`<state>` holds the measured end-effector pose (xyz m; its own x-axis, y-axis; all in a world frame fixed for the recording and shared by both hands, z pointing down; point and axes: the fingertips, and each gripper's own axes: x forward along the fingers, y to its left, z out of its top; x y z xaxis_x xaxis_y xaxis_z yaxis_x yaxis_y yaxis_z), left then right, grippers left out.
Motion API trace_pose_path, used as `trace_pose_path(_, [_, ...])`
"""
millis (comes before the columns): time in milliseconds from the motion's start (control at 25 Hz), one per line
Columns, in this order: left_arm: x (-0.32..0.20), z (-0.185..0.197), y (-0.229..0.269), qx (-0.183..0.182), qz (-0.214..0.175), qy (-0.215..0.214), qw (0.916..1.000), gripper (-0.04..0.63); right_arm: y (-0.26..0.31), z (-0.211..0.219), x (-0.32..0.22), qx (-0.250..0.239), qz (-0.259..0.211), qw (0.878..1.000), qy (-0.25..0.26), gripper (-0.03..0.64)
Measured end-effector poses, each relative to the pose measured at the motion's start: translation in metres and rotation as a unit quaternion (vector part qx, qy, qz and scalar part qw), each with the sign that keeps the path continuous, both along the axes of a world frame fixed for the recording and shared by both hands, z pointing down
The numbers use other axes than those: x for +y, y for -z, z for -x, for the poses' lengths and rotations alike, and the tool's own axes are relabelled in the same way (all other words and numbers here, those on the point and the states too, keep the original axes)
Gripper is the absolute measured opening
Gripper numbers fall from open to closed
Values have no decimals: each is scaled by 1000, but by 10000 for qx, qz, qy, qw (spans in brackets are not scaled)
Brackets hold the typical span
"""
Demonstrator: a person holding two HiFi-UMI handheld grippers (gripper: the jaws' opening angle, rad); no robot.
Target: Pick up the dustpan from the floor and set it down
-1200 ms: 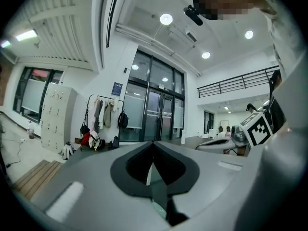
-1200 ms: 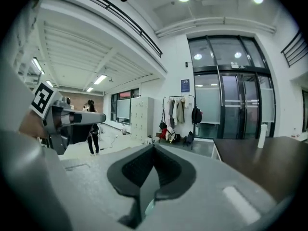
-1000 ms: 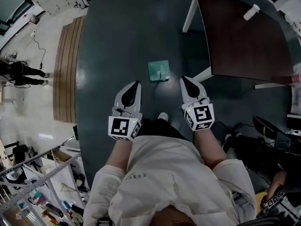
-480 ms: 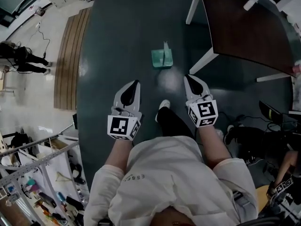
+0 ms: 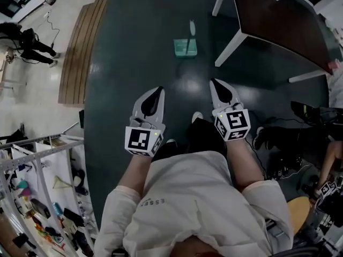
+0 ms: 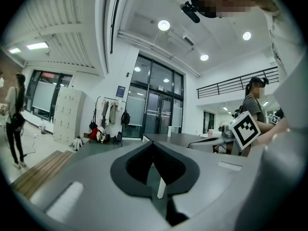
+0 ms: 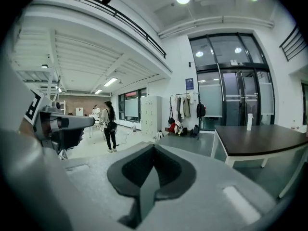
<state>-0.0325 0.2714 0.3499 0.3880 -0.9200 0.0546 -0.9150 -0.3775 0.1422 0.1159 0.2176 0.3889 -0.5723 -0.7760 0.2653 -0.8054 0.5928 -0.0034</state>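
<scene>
Nothing is picked up yet: the dustpan (image 5: 185,47) lies on the floor (image 5: 134,52), well ahead of the left gripper (image 5: 156,91) and right gripper (image 5: 215,83) — both with jaws together, empty.

The left tool (image 6: 154,146) is pointing level across the room, its jaws meeting at the tips with nothing gripped. Beyond them a dark desk (image 6: 180,139) is carrying a white bottle (image 6: 169,130). A coat rack (image 6: 107,121) is standing beside glass doors (image 6: 154,110), and a person (image 6: 14,121) is standing at far left near lockers (image 6: 65,121).
</scene>
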Motion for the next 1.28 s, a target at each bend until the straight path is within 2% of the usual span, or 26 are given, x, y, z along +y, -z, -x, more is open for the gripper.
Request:
trace_pose_path(240, [33,4,-4,63,116,449,9989,3,2,0,37,-16,14,9998,183,-8])
trace_pose_path(640, [29,-16,6,105,85,623,9980,5,21,-13,49,-67,-72,9991,411,-8])
trace_pose_path(840, [21,-34,18,118,-56,502,9987,3,32,-29,42,-122,-156,9992,336,-8])
trace_pose_path(1280, [17,-56,14,29,-12,117,9999,9,29,-45,37,-91,-114,9998,148,-8])
